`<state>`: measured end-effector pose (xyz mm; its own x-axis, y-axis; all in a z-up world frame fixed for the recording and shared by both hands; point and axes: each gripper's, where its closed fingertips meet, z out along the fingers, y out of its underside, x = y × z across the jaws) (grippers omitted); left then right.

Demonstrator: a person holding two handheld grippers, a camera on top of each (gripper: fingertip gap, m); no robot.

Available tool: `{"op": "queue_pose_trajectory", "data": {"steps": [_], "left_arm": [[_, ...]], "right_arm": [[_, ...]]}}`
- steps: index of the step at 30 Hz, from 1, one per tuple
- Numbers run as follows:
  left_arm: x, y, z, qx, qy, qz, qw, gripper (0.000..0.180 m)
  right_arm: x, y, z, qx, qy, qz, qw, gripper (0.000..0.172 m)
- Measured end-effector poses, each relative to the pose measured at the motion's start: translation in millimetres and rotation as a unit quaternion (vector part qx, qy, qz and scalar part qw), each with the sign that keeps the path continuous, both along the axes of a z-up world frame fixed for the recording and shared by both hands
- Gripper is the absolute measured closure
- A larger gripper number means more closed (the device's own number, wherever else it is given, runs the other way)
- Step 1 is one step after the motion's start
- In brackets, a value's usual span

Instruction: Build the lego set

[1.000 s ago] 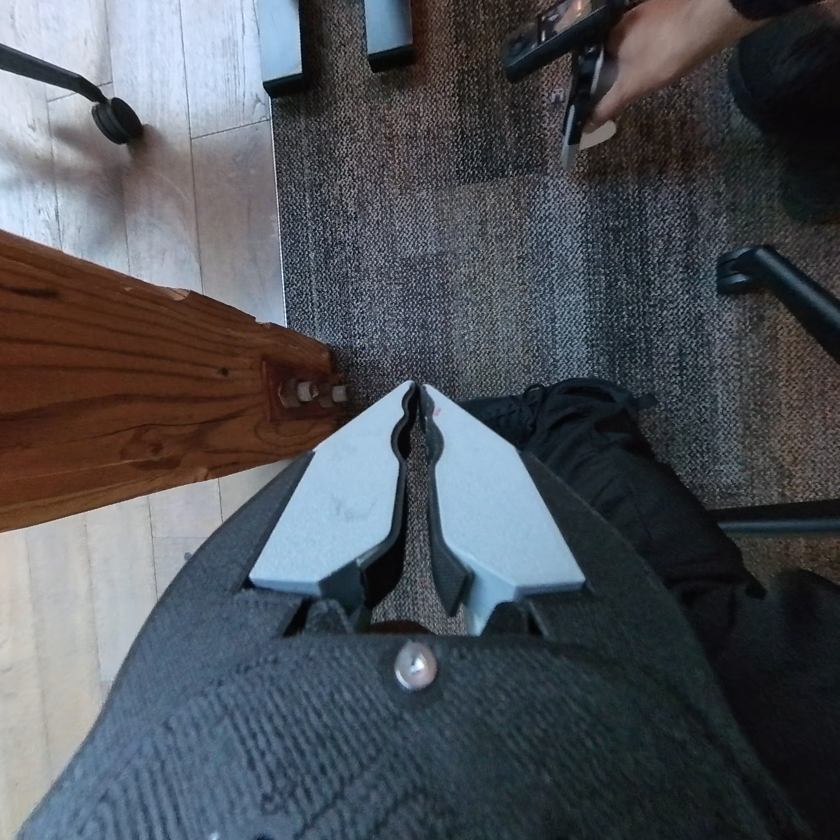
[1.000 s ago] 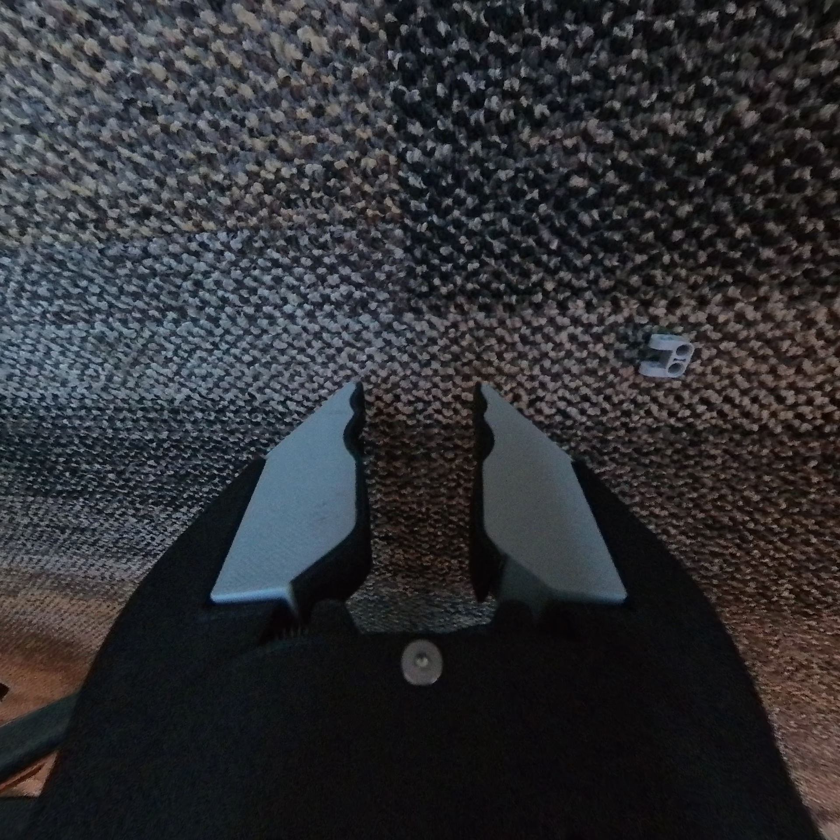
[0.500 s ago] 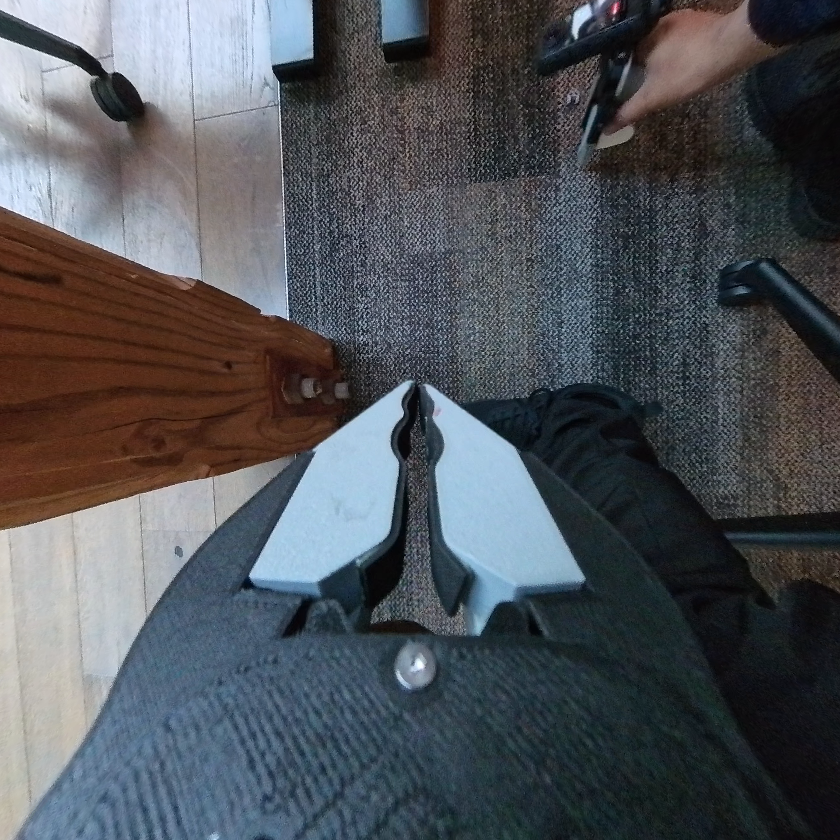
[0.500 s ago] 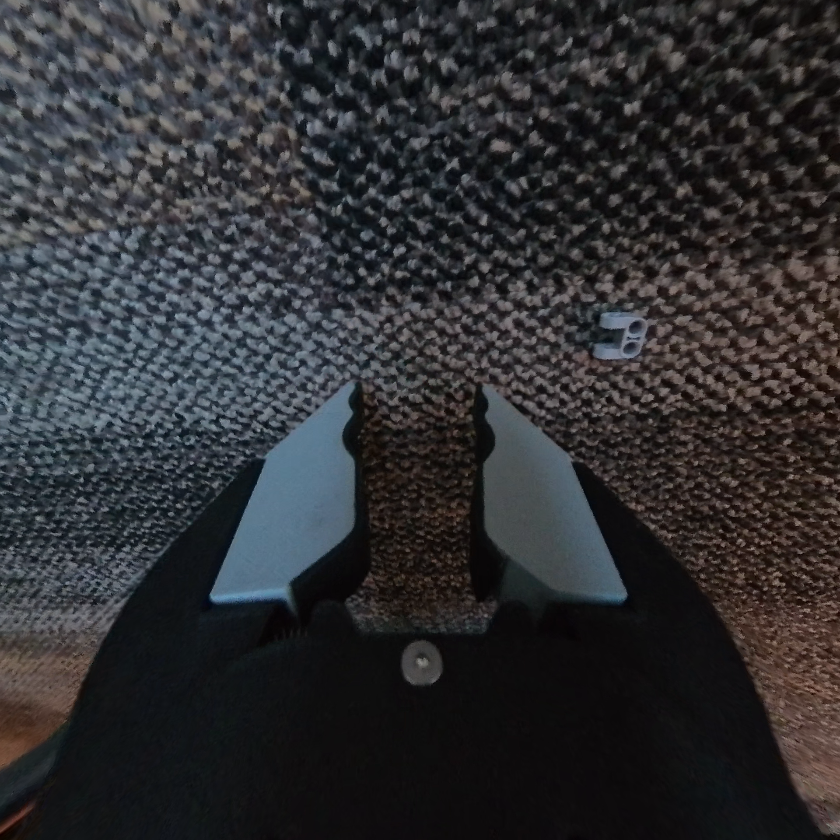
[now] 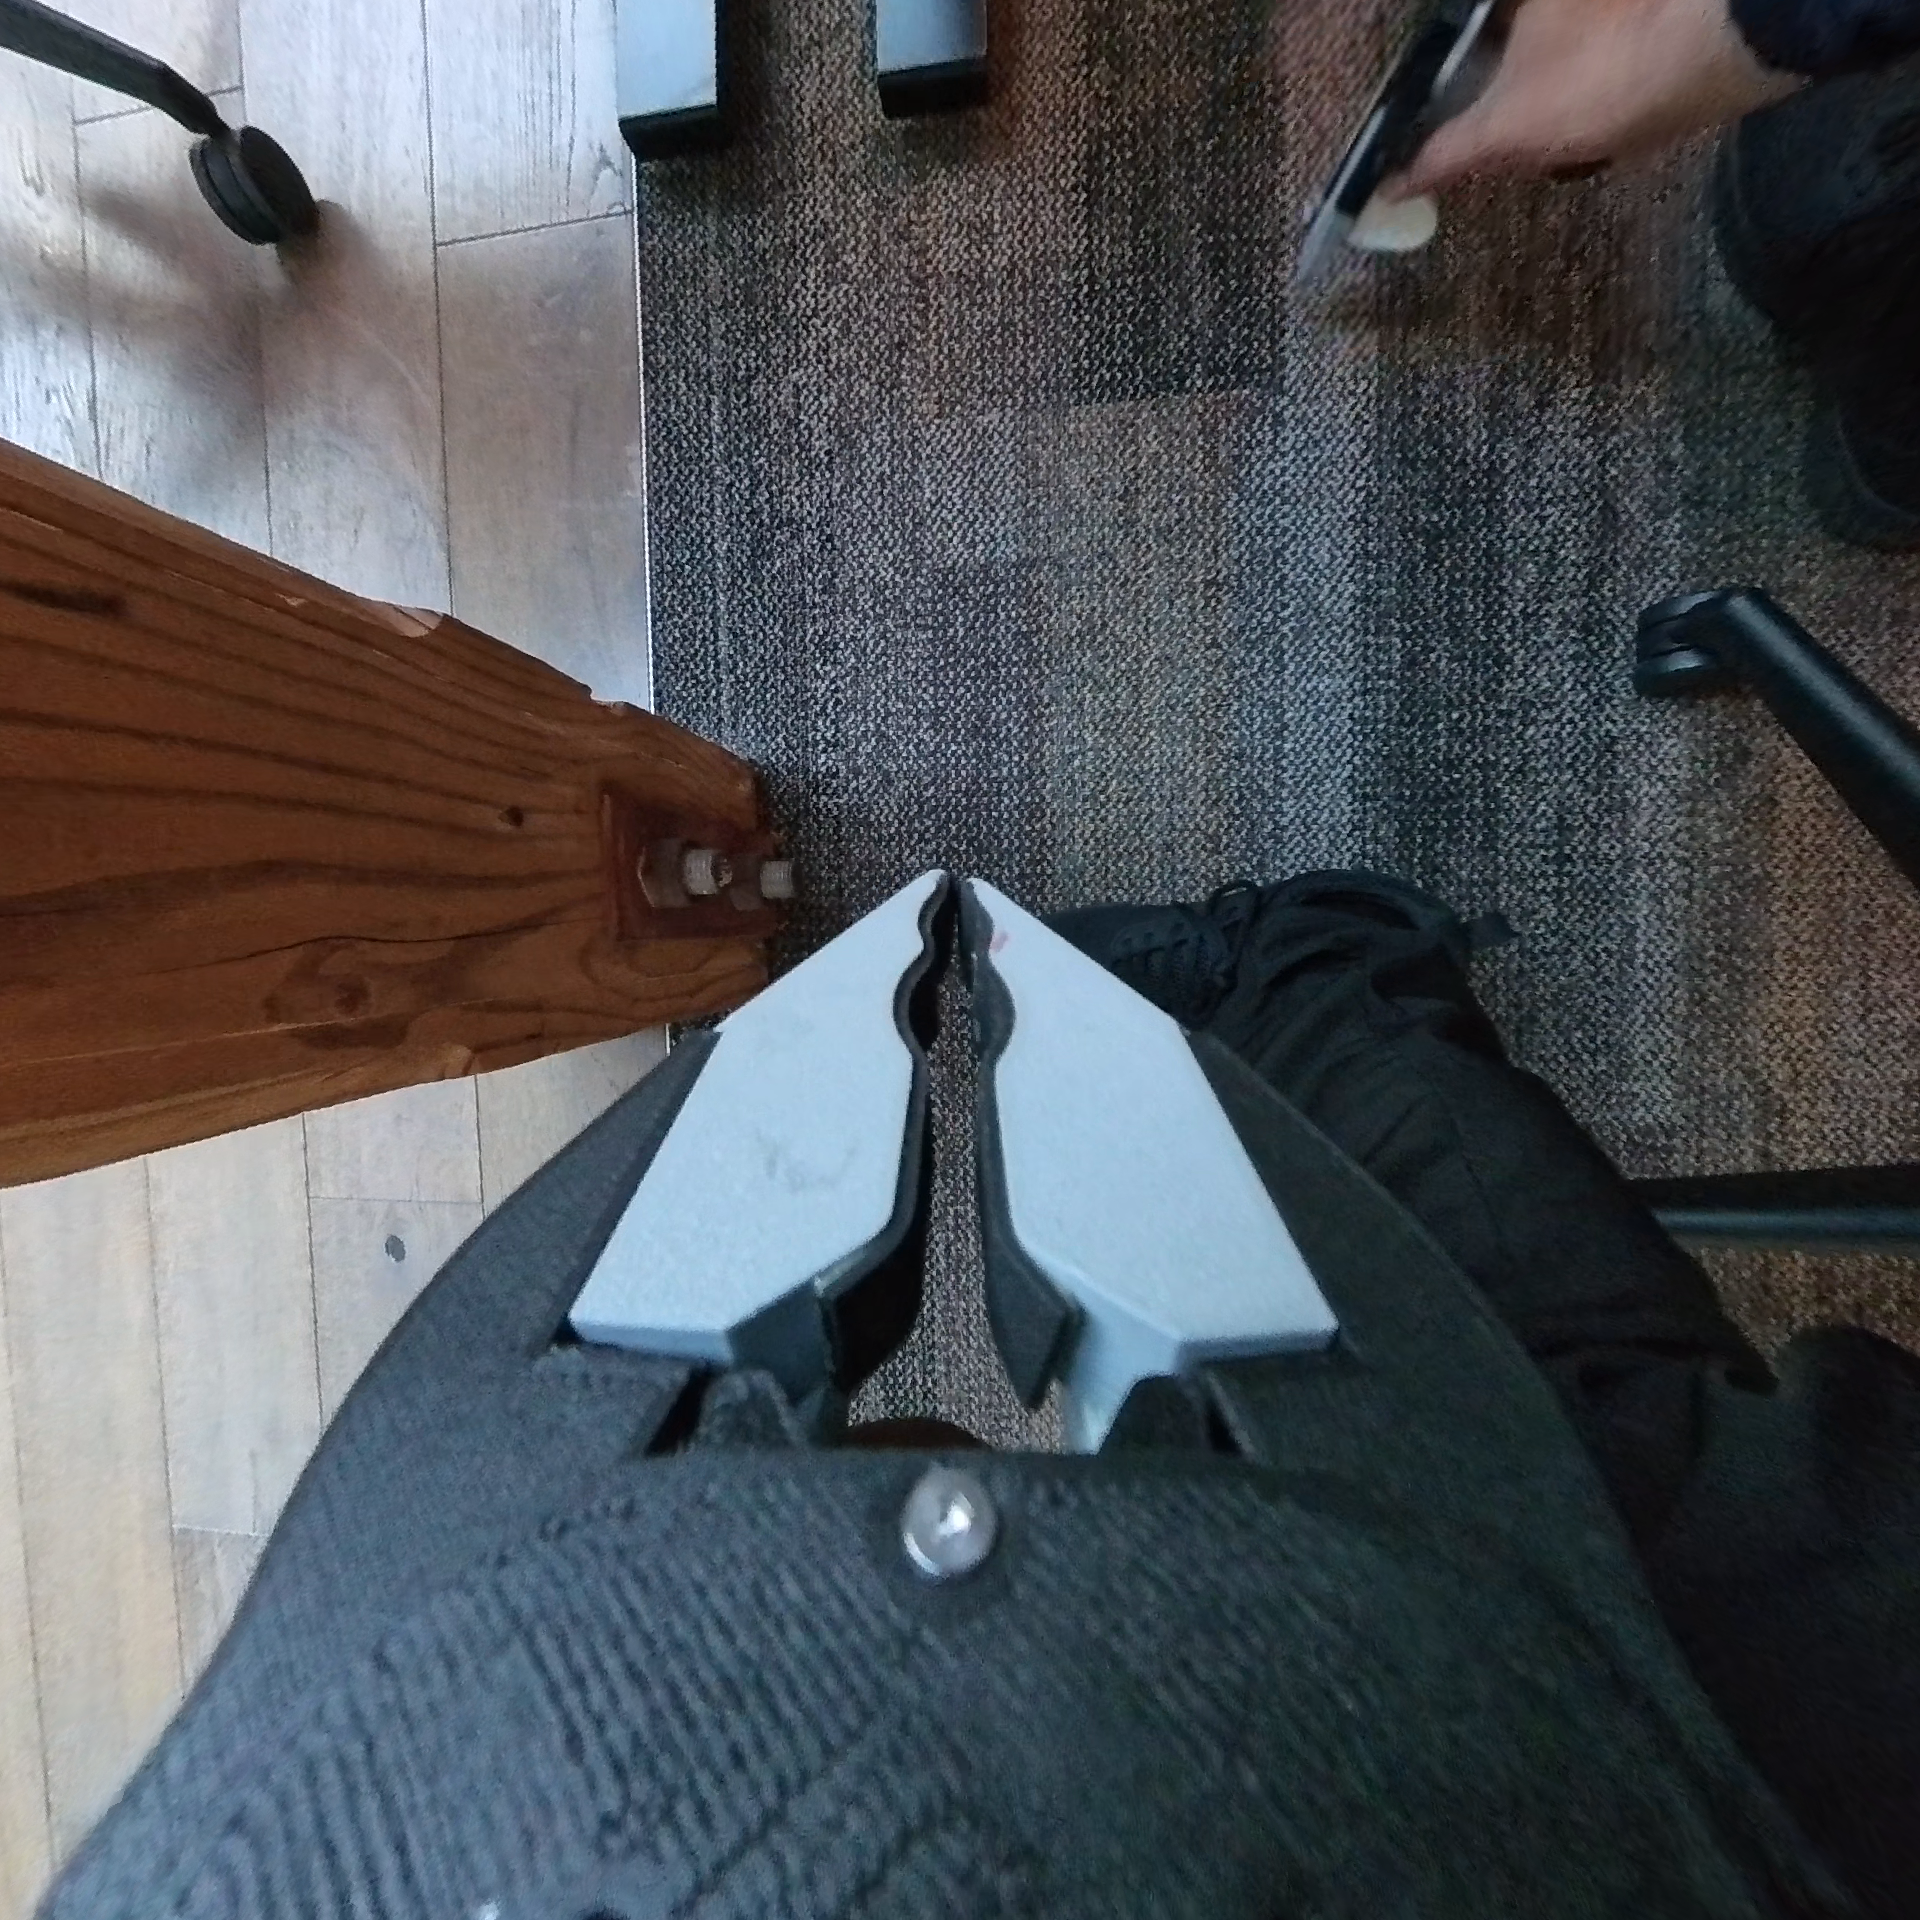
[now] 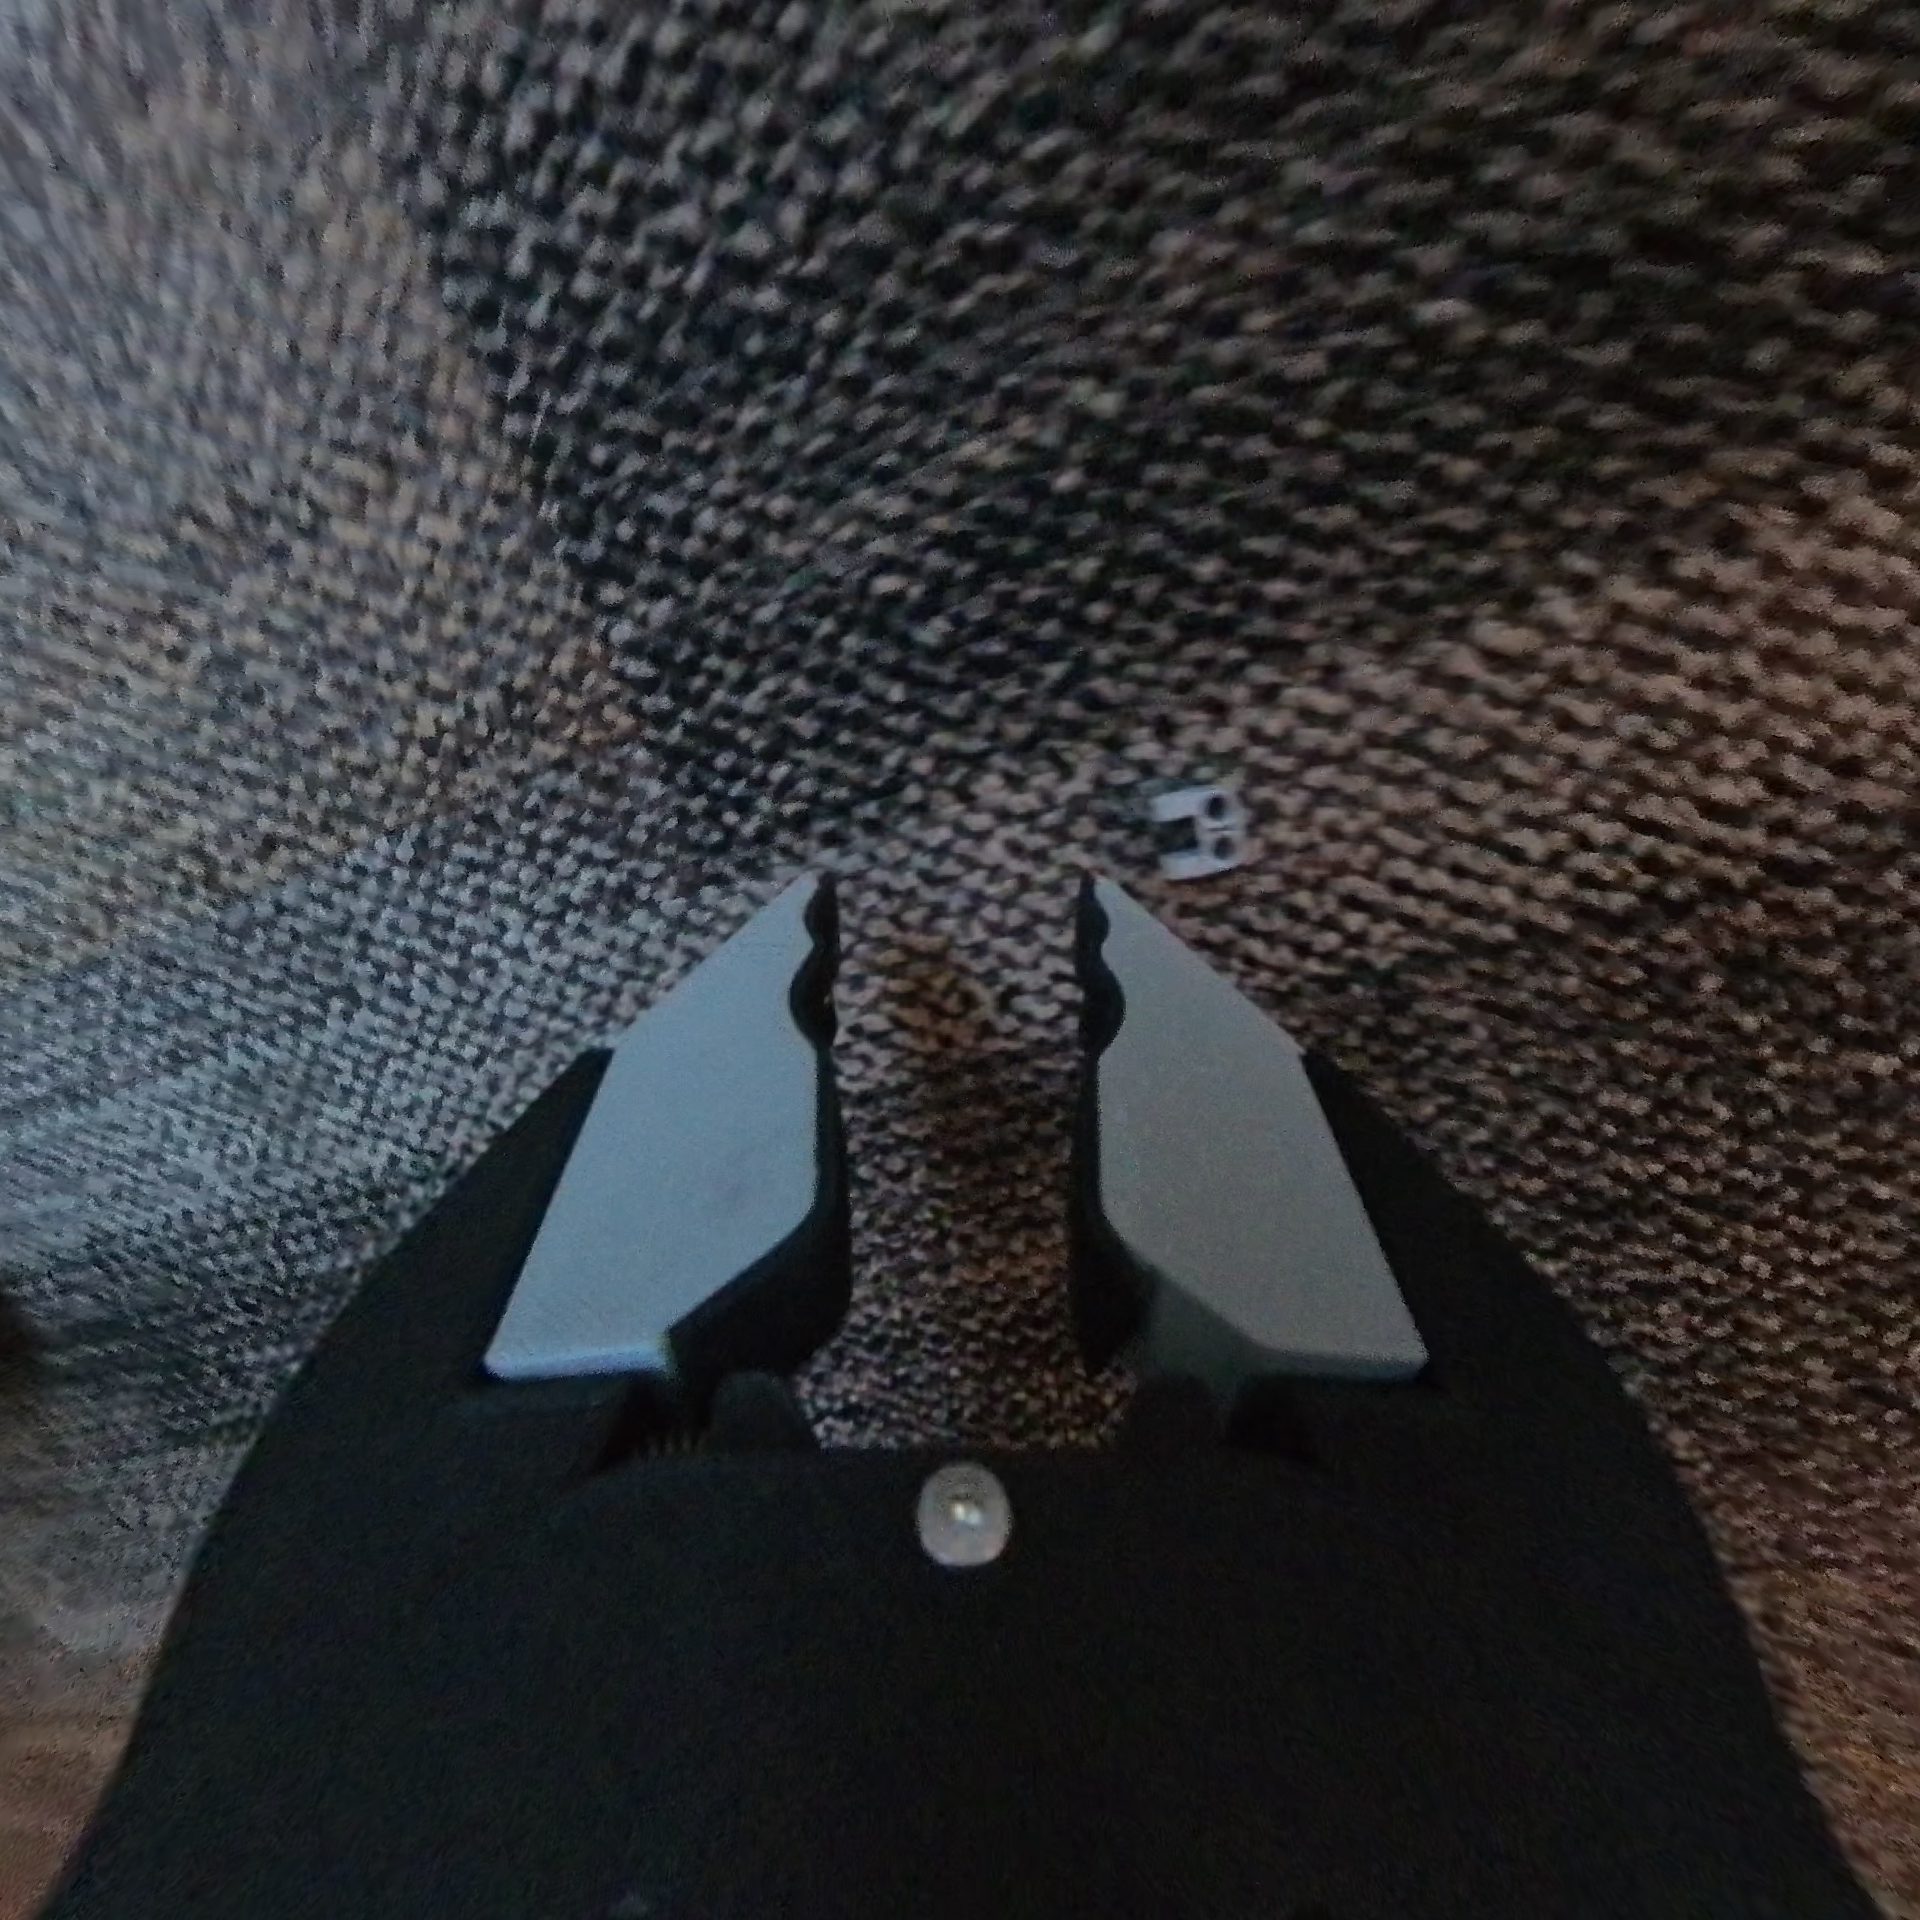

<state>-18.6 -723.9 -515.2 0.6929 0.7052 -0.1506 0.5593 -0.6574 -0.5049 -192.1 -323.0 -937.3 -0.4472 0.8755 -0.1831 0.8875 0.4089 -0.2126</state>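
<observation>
Left gripper (image 5: pixel 954 894) hangs above the floor with its two grey fingers (image 5: pixel 810 1122) clenched tip to tip, only carpet (image 5: pixel 1039 582) showing through the wavy slot behind the tips, nothing gripped. Just left of those tips sits the end of a wooden beam (image 5: pixel 312 894), its bolt (image 5: pixel 717 883) poking toward the fingers but not touching them. The carpet edge runs straight ahead past the beam, wood floor (image 5: pixel 436 416) beyond it with a chair castor (image 5: pixel 255 187) far ahead-left. Right of the fingers, close in, a black shoe (image 5: pixel 1278 966); chair legs (image 5: pixel 1808 717) farther right. Straight ahead it's open carpet up to two dark posts (image 5: pixel 800 62). Far ahead-right, a hand (image 5: pixel 1558 104) holds the other gripper low to the carpet, blurred. Over to the right gripper (image 6: pixel 954 894): fingers (image 6: pixel 696 1143) released, standing well apart, parallel, carpet (image 6: pixel 935 416) plain between them, nothing held. A small white block (image 6: pixel 1200 831) with two round holes lies on the carpet just ahead and to the right of the right fingertip, near but outside the gap, not touching. All around these fingers, nothing but bare carpet.
</observation>
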Motion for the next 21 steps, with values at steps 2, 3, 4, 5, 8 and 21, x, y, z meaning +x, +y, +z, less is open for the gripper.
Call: {"op": "queue_pose_trajectory", "data": {"steps": [2,3,4,5,8,21], "left_arm": [[-0.9,0.0,-0.8,0.0,-0.003,0.001,1.0,0.18],[-1.5,0.4,-1.4,0.0,-0.005,0.001,1.0,0.18],[-2.3,1.0,-1.7,0.0,-0.007,0.0,1.0,0.18],[-3.5,2.2,-1.9,0.0,-0.008,-0.001,1.0,0.18],[-7.9,6.8,-2.5,-0.002,-0.011,-0.007,1.0,0.18],[-34.9,19.1,1.3,-0.02,-0.011,-0.032,0.999,0.18]], "right_arm": [[-7.2,14.0,2.9,-0.017,0.012,-0.019,1.0,0.131],[-5.5,19.2,2.7,-0.019,0.009,-0.007,1.0,0.131],[-1.9,24.6,1.6,-0.013,0.006,0.015,1.0,0.132],[2.8,30.2,-0.4,0.001,0.002,0.041,0.999,0.133],[7.4,47.5,-8.1,0.056,0.006,0.097,0.994,0.137],[-30.9,40.8,-8.8,0.062,0.011,0.142,0.988,0.167]]}}
